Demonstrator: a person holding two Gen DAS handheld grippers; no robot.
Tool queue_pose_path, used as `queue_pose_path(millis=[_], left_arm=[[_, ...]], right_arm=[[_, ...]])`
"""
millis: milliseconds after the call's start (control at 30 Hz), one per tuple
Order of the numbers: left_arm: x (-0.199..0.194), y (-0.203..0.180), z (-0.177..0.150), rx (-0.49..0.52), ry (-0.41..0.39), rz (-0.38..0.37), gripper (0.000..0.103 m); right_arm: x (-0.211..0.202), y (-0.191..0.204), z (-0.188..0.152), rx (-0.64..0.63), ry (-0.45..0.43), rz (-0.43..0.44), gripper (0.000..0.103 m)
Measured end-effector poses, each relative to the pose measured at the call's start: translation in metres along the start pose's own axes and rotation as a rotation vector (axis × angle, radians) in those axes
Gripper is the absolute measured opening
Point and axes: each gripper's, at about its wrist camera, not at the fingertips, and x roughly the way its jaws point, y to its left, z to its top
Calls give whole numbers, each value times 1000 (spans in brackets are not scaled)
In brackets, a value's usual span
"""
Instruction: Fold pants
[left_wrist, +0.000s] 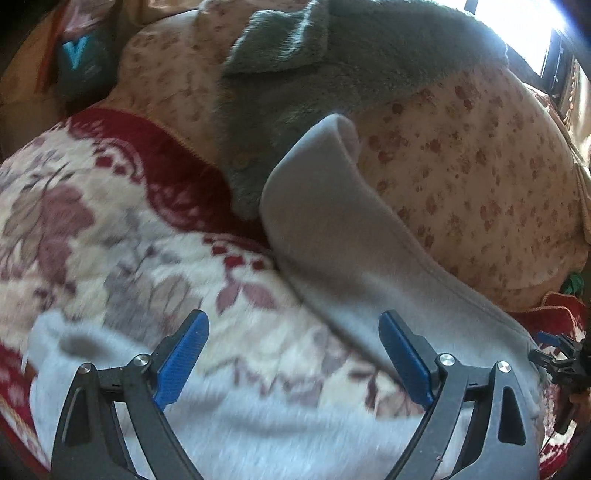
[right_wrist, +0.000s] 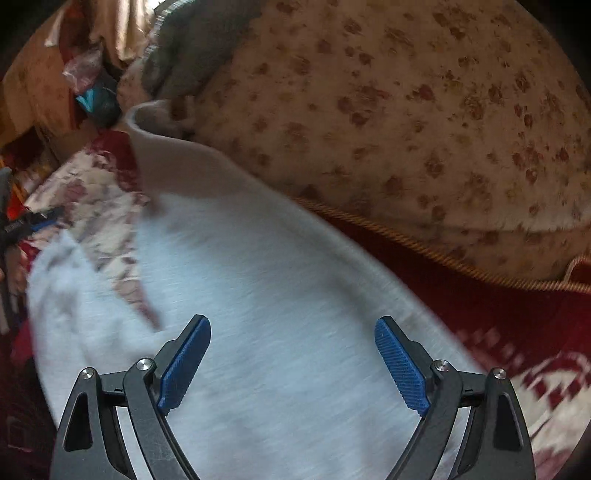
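Observation:
Light grey fleece pants (left_wrist: 347, 266) lie spread on a red and cream floral blanket (left_wrist: 92, 221). One leg runs away from me to a cuff (left_wrist: 332, 129) at the pillow; the other leg lies low at the left (left_wrist: 74, 339). My left gripper (left_wrist: 293, 325) is open and empty above the crotch area. In the right wrist view the pants (right_wrist: 277, 295) fill the middle. My right gripper (right_wrist: 293, 332) is open and empty just above the cloth. Each gripper shows at the edge of the other's view: the right one (left_wrist: 554, 354) and the left one (right_wrist: 33, 221).
A large flowered pillow (left_wrist: 480, 177) lies behind the pants, also in the right wrist view (right_wrist: 406, 110). A dark grey fleece garment (left_wrist: 314, 66) lies on it, touching the pant cuff. A blue bag (left_wrist: 79, 55) sits far left. A bright window (left_wrist: 517, 26) is at the top right.

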Motion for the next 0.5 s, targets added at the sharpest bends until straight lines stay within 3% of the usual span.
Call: queue_pose_path(millis=[200, 500], left_arm=[[33, -14, 61, 41, -28, 45, 93], [86, -42, 132, 168, -22, 137, 93]], right_arm=[[37, -39, 26, -67, 68, -34, 94], [63, -46, 45, -237, 122, -21, 94]])
